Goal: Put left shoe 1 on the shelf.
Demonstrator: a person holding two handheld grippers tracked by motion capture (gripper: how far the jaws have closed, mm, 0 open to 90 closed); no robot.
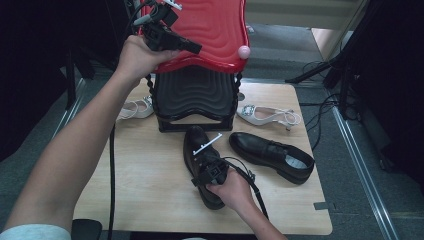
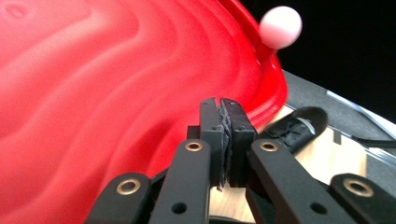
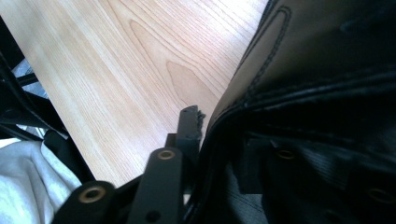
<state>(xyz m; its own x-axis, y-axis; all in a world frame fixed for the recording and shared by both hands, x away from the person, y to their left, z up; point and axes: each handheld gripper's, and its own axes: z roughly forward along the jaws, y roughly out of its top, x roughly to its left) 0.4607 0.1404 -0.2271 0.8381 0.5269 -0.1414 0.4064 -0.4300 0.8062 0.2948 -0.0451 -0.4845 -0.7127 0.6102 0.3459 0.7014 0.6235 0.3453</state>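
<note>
**A:** Where is the right gripper?

**B:** Near the front edge of the table, toward the middle. It sits on the black shoe whose toe points at the far edge. In the right gripper view one jaw runs down the outside of the shoe's wall and the other is inside the opening, so the shoe's collar is pinched between them.

**A:** And the other black shoe?

**B:** It lies just to the right of the first one, slanting toward the table's right edge, apart from it.

**A:** What about the left gripper?

**B:** It is up over the far edge, at the red lid of the stand. The left gripper view shows its two jaws pressed tight together with the lid's wavy red surface right behind them; whether a sliver of the lid's rim is caught between the pads I cannot tell.

**A:** What is under the lid?

**B:** A black ribbed tier of the same stand, resting at the middle of the far edge. A small pink ball sits at the lid's right corner.

**A:** Anything else on the table?

**B:** Two white sandals at the far edge: one sandal left of the stand, the other sandal right of it.
</note>
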